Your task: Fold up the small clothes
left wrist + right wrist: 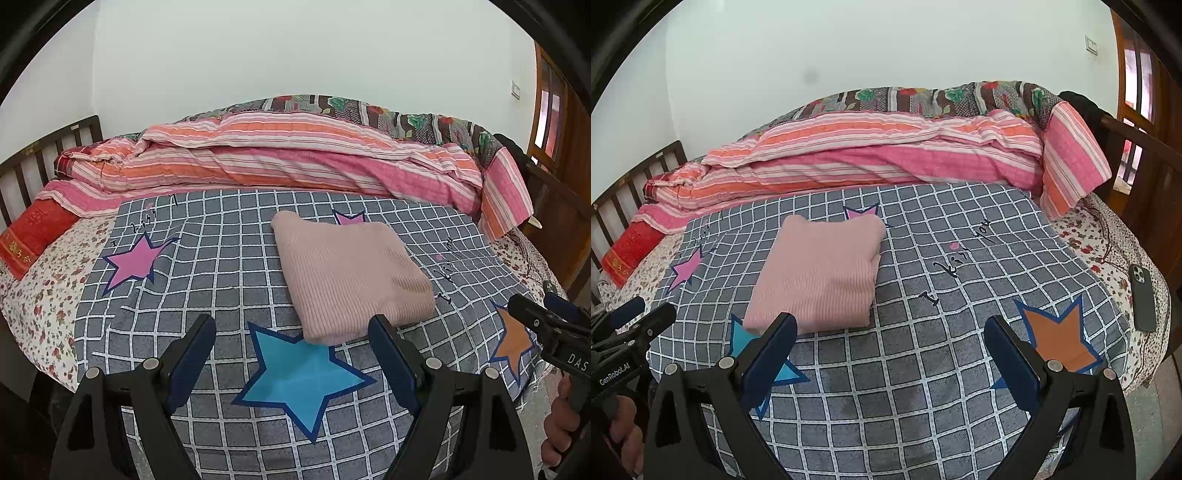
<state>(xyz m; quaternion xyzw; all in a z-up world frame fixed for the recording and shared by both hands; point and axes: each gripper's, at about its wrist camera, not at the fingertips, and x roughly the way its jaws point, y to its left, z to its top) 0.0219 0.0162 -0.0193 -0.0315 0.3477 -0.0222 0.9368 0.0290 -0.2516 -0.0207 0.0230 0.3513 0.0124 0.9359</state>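
Observation:
A pink ribbed knit garment [351, 273] [820, 273] lies folded into a neat rectangle on the grey checked cover [229, 258] [923, 369] with coloured stars. My left gripper [291, 328] hangs open just short of the garment's near edge, nothing between its fingers. My right gripper [890, 328] is open too, to the right of the garment's near corner, with only the cover under it. Each gripper shows at the edge of the other's view, held by a hand [561, 424].
A rolled striped pink and orange quilt [280, 158] [871, 155] lies along the far side of the bed. A red towel [33, 236] sits at far left. A dark phone [1143, 297] rests on the floral sheet at right. Wooden bed rails [1137, 147] stand at both ends.

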